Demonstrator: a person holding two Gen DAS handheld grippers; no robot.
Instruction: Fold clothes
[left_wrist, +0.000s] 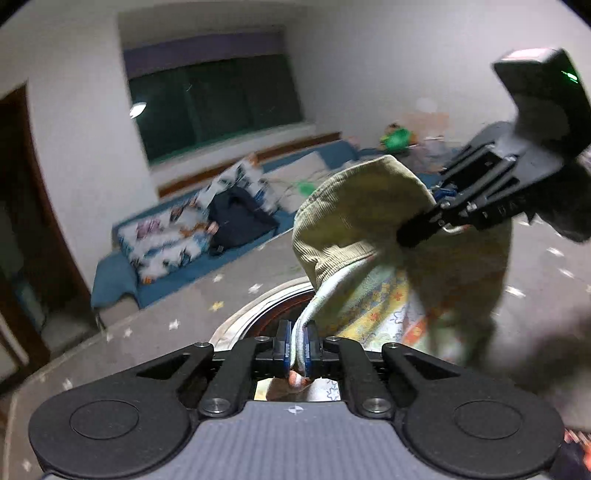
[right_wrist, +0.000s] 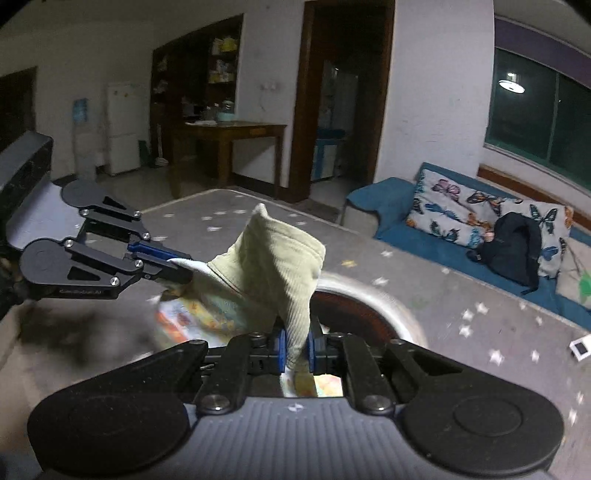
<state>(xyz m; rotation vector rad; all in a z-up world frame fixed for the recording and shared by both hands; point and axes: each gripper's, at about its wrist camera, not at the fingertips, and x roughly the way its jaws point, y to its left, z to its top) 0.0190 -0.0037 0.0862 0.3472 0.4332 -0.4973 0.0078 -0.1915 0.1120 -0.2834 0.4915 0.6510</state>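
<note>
A small olive corduroy garment (left_wrist: 354, 221) with a colourful printed lining (left_wrist: 380, 306) hangs in the air between both grippers, above a grey star-patterned surface (left_wrist: 155, 332). My left gripper (left_wrist: 298, 343) is shut on its pale hem edge. My right gripper (right_wrist: 297, 347) is shut on an olive fold of the garment (right_wrist: 273, 266). In the left wrist view the right gripper (left_wrist: 417, 232) clamps the cloth at the upper right. In the right wrist view the left gripper (right_wrist: 177, 267) clamps it at the left.
A round dark basin with a pale rim (right_wrist: 369, 299) lies under the garment. A blue sofa (right_wrist: 424, 236) with butterfly cushions and a dark backpack (right_wrist: 513, 247) stands beyond the surface. A wooden table (right_wrist: 236, 140), a fridge and doorways are farther back.
</note>
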